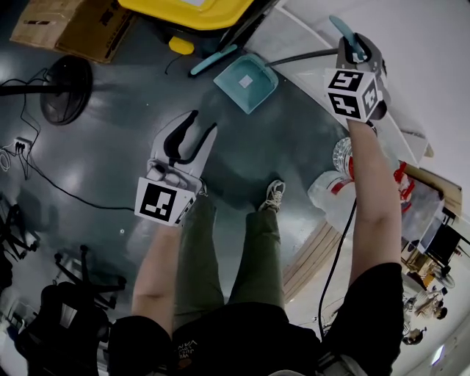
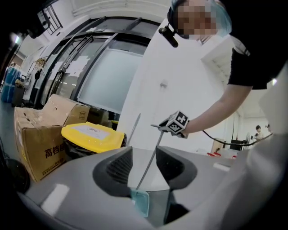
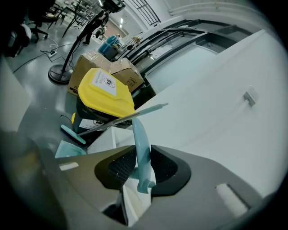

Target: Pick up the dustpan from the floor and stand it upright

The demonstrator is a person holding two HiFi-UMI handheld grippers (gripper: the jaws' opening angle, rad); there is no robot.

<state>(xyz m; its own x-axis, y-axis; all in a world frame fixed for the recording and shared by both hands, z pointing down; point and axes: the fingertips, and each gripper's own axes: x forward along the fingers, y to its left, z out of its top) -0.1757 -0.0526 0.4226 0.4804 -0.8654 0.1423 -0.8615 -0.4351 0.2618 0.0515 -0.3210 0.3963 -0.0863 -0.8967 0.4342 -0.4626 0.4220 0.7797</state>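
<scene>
1. Yellow-lidded bin: the landmark, standing on the grey floor.
2. Dustpan: the teal pan sits low at the floor just beside the bin, on the person's side of it. A thin grey rod slants up from the pan, away from the bin, to a teal handle.
3. Right gripper: its fingers are clamped on the teal handle, one on each side.
4. Left gripper: its fingers are apart with nothing between them. It is held above the floor, farther from the bin than the pan.
5. Teal brush: lies between the bin and the pan.
6. Cardboard boxes: just beside the bin, on the side away from the dustpan.
</scene>
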